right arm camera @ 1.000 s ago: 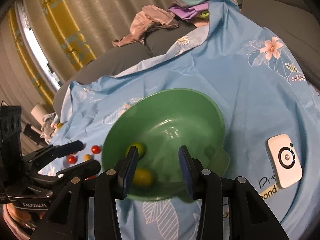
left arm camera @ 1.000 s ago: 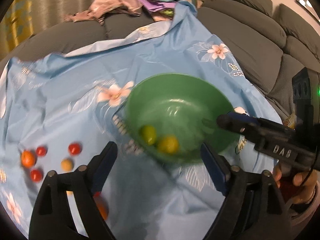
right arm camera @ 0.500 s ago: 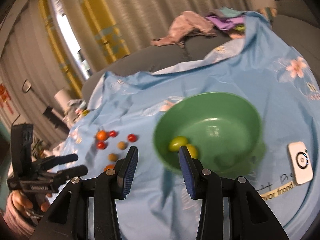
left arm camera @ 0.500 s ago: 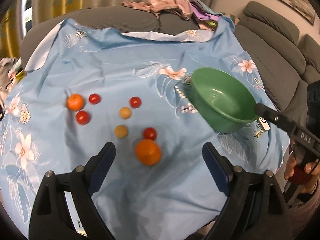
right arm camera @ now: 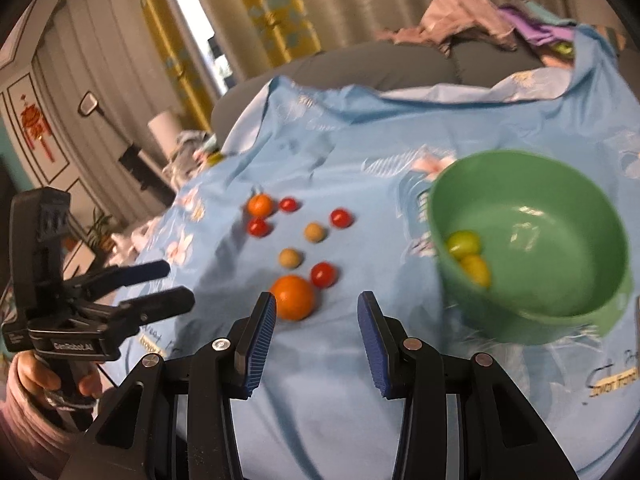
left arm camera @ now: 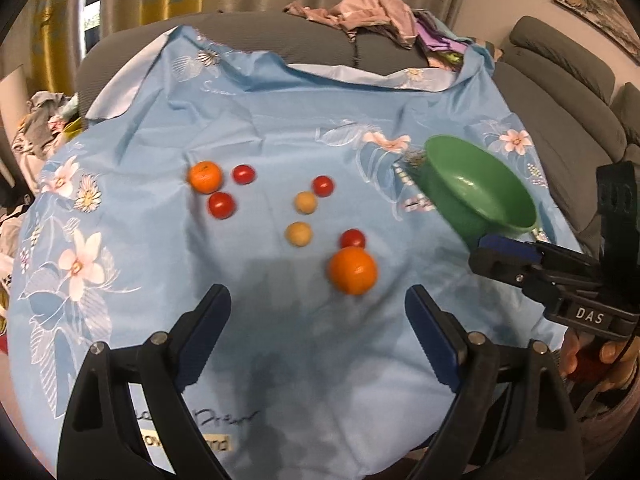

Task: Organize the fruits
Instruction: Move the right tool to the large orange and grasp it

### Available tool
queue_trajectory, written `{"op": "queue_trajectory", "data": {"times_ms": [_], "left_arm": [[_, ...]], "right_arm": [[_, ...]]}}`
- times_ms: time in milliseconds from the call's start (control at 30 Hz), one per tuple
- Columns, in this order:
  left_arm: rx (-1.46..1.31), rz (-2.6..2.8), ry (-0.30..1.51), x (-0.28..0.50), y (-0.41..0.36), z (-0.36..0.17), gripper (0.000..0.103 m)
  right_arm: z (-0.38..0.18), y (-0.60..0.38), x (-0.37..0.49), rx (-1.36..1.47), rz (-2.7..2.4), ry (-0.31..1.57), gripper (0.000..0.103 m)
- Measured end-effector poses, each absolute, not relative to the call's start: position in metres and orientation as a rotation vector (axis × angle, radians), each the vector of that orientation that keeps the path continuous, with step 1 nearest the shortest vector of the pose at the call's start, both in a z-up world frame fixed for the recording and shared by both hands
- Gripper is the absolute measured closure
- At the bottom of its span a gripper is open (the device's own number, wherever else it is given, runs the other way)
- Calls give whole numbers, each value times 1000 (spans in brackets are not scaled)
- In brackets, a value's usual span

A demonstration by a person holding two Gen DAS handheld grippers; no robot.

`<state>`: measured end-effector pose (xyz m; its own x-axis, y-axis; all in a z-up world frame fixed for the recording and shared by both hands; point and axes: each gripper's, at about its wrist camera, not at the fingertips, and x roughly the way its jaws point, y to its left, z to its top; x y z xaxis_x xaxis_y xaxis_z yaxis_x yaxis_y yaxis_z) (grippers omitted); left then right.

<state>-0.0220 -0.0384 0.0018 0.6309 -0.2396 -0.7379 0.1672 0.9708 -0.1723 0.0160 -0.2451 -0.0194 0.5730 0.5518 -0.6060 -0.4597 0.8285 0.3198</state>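
On the blue flowered cloth [left arm camera: 280,112] lie several loose fruits. They are a large orange [left arm camera: 353,270], a smaller orange [left arm camera: 205,177], several red tomatoes [left arm camera: 221,205] and two tan fruits [left arm camera: 298,234]. My left gripper [left arm camera: 316,304] stands open and empty just short of the large orange. The green bowl [right arm camera: 560,216] at the right holds two yellow-green fruits [right arm camera: 463,242]. My right gripper [right arm camera: 316,306] has its jaws apart with nothing between them, and the large orange [right arm camera: 293,297] lies just ahead beside its left finger. The left gripper [right arm camera: 168,284] shows at the left, and the right gripper [left arm camera: 484,258] reaches in from the right.
A grey sofa [left arm camera: 560,92] wraps the back and right of the cloth, with a heap of clothes [left arm camera: 368,8] on it. Curtains [right arm camera: 248,20] hang behind. A hand [right arm camera: 36,376] grips the left tool. The cloth's near edge falls away just below both grippers.
Both views have swung left, from the green bowl to the loose fruits. The bowl now sits at the right. Both grippers' jaws look unchanged.
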Motion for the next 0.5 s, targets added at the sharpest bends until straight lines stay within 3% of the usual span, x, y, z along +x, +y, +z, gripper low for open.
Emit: {"op": "queue_trajectory", "data": {"times_ms": [500], "left_arm": [[-156, -192, 903, -14, 0, -22, 14]], "right_arm": [[-60, -182, 50, 72, 657, 909, 60]]}}
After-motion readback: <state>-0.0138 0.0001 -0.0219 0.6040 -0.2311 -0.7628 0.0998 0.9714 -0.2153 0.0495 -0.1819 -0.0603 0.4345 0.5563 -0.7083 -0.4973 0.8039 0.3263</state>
